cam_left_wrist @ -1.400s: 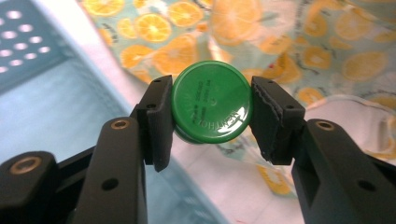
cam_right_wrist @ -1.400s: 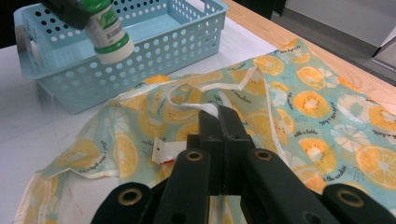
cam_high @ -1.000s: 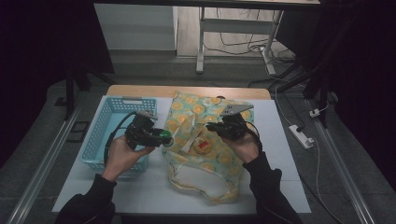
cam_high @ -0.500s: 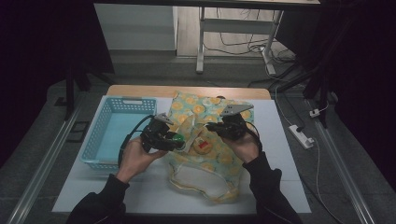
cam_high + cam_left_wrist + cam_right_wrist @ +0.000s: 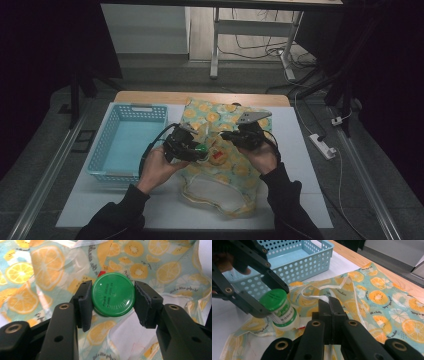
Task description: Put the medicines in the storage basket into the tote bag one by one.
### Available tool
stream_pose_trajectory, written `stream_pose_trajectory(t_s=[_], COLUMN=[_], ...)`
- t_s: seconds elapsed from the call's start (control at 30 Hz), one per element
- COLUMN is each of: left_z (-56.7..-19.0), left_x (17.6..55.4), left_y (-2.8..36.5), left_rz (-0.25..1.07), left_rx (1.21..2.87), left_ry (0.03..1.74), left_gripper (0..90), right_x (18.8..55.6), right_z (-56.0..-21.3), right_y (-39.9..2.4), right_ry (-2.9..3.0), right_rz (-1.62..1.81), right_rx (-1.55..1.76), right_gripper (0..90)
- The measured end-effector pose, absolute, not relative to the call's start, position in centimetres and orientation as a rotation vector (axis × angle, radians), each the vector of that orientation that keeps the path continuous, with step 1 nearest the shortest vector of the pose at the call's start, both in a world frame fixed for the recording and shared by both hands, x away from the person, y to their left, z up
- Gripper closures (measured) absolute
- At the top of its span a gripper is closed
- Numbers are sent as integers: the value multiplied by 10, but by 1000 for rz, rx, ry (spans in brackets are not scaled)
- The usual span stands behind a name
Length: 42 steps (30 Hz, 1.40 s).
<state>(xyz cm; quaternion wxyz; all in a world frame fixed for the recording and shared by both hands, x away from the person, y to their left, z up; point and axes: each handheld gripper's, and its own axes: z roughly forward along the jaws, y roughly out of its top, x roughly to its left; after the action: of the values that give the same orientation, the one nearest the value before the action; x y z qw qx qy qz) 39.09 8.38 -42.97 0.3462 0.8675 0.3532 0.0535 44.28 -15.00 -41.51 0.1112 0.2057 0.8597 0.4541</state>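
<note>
From above, my left gripper [image 5: 196, 149] has carried the one green-capped jar [image 5: 201, 148] from over the single blue basket [image 5: 129, 141] to the one fruit-print bag [image 5: 220, 150], so bagging looks close. My left gripper view shows its jaws clamped on the cap. My right gripper view shows my right gripper [image 5: 329, 305] clenched on the bag's rim.

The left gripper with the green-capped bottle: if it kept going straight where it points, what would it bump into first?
Most likely the orange-print bag. The left gripper, shut on the green-capped bottle, points at that fabric, which lies right behind the bottle; how near is hard to judge.
</note>
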Motion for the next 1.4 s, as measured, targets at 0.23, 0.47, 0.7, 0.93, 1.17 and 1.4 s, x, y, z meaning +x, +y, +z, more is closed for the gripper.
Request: stream_pose_trajectory(t_s=[0.23,0.47,0.7,0.93,1.17,1.4], left_z=[-436,-442,-450,-457,-463,-468], left_x=[404,417,426,435,443,446], left_y=[68,57,49,44,41,38], left_rz=[156,157,155,155,159,147], left_rx=[2277,2274,2278,2265,2274,2261], left_ry=[918,920,924,934,956,961], left_gripper=[518,518,518,518,517,515], right_x=[443,443,444,444,445,445], right_z=[-415,-416,-417,-418,-419,-419], right_y=[-150,-149,-149,-149,-149,-149], right_ry=[2526,2525,2524,2524,2527,2526], right_rz=[1331,1320,1318,1315,1302,1303], right_rx=[604,609,612,617,623,624], right_gripper=[900,900,900,900,900,900])
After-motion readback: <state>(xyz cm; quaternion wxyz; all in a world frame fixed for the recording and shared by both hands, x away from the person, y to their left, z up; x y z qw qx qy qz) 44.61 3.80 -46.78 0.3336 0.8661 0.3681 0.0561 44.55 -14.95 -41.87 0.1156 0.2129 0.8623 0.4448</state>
